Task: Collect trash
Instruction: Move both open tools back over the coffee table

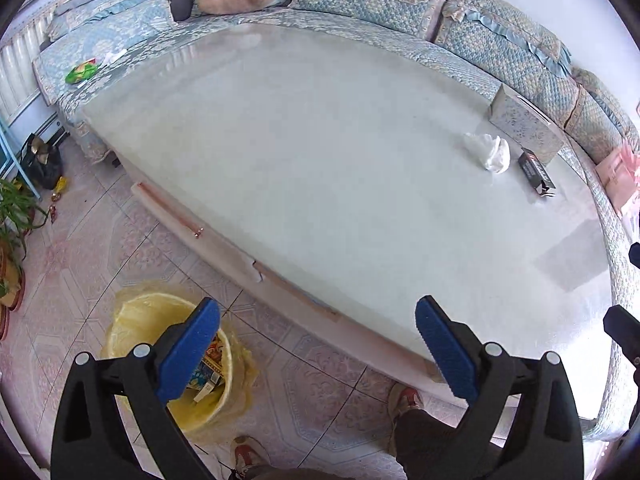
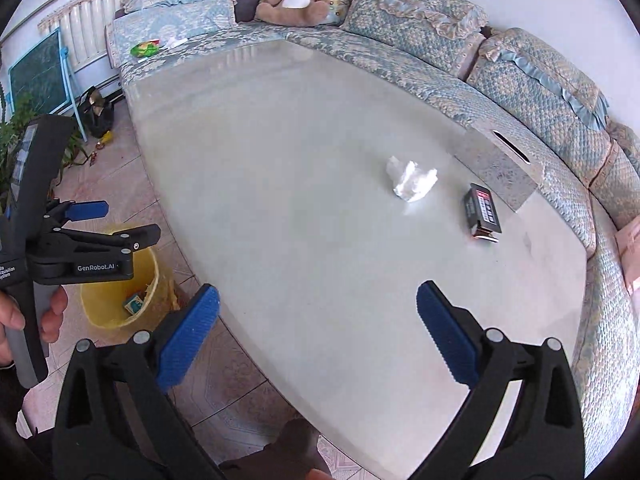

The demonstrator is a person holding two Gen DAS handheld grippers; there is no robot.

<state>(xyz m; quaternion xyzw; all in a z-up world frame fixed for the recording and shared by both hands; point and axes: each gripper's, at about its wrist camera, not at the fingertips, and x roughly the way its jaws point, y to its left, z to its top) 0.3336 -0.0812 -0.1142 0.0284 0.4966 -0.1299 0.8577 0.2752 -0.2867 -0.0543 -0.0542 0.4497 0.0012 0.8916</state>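
Pale glass-topped table [image 2: 304, 208] fills the working area, bordered on its far and right sides by a blue patterned sofa [image 2: 532, 92]. On the tiled floor at the table's near left corner stands the yellow lined bin [image 1: 160, 320], which already holds some cartons. A patterned tissue box [image 2: 500, 168] sits near the table's right edge. Just beside it lie the two pieces I judge to be trash: a dark small carton [image 2: 482, 212] and a crumpled white tissue [image 2: 412, 180], close together but apart. The tissue should be light and soft, so I would pinch its raised middle; the carton looks stiff and light, best taken across its narrow sides. My left gripper [image 1: 316, 344] and right gripper [image 2: 318, 332] both stand wide apart and hold nothing. Nothing lies between me and either piece, though the tissue box crowds the carton.
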